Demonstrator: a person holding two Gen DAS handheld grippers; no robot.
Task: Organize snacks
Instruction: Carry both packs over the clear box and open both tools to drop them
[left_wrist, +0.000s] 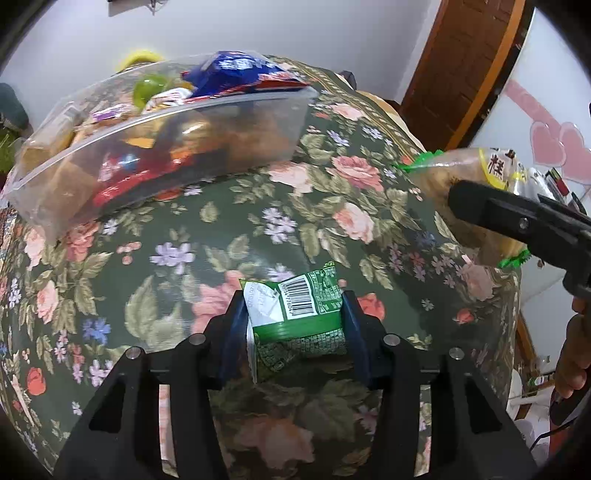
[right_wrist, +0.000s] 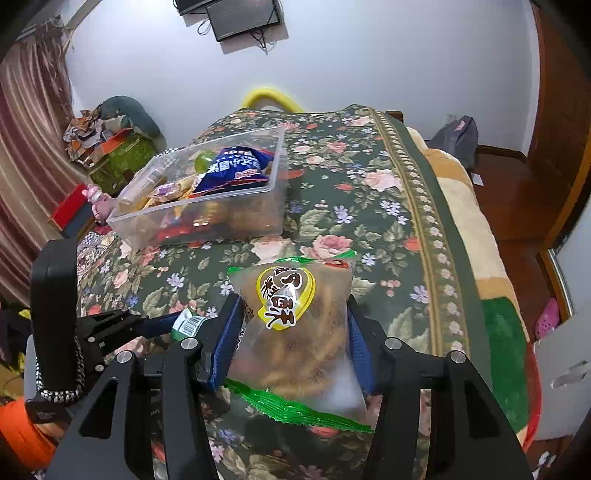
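My left gripper (left_wrist: 293, 295) is shut on a small green snack packet (left_wrist: 306, 314) with a barcode, its blue pads pressing both sides just above the floral cloth (left_wrist: 258, 221). My right gripper (right_wrist: 293, 301) is shut on a clear bag of brown pastries (right_wrist: 295, 332) with a yellow label and green seams. The left view shows that bag (left_wrist: 443, 177) at the right, behind a black finger (left_wrist: 480, 206) of the right gripper. Seen from the right wrist, the left gripper (right_wrist: 159, 325) and green packet (right_wrist: 188, 325) sit low left. A clear plastic bin (right_wrist: 207, 221) of several snacks, a blue bag (right_wrist: 236, 166) on top, stands behind.
The floral cloth (right_wrist: 369, 221) ends at a patterned border on the right, over a beige blanket (right_wrist: 461, 192) and wooden floor. A pink figurine (right_wrist: 99, 199) and boxes lie left of the bin. A yellow hoop (right_wrist: 269, 96) stands behind it. The bin (left_wrist: 184, 147) fills the upper left.
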